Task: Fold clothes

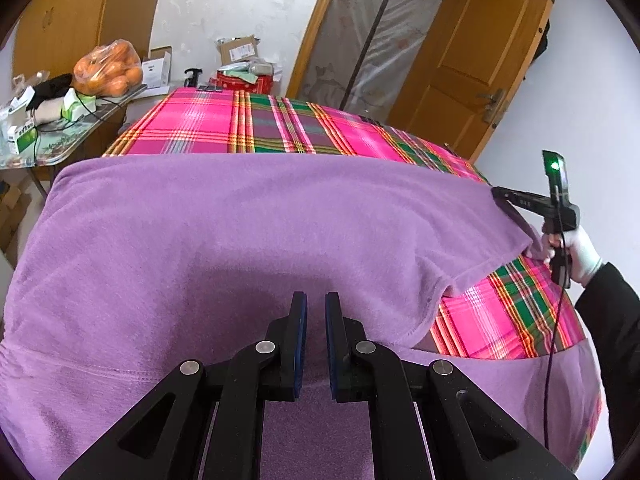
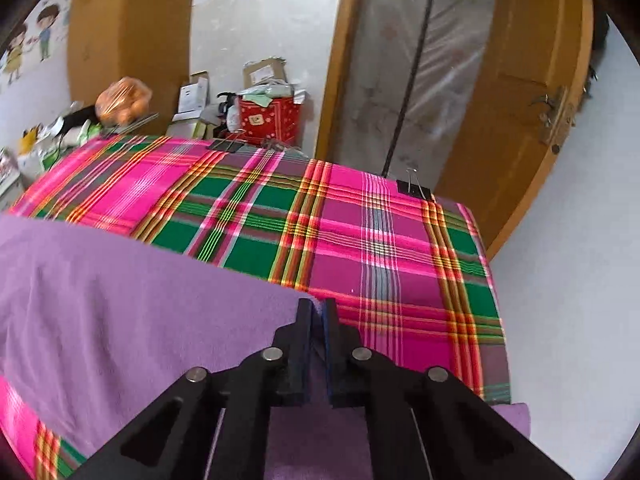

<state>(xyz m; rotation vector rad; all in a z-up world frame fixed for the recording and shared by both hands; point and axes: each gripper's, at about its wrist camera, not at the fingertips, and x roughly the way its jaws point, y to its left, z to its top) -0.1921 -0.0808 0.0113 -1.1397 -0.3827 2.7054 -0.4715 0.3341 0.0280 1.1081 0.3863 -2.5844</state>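
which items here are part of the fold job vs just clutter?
Job:
purple garment
left gripper, over the garment
right gripper, shut on the garment's edge
plaid cloth underneath

Clutter:
bag of oranges
red box
cardboard boxes
binder clip

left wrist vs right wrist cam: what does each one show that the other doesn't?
Left wrist only: the right gripper from outside, clamped on the far right corner of the purple garment, the gloved hand holding it, and the left gripper over the fabric, jaws slightly apart.

Right wrist only: the black binder clip on the far table edge, cartoon wall stickers, and a close view of the garment edge pinched between its fingers.

Both: the plaid tablecloth, the bag of oranges, the red box, the wooden door.
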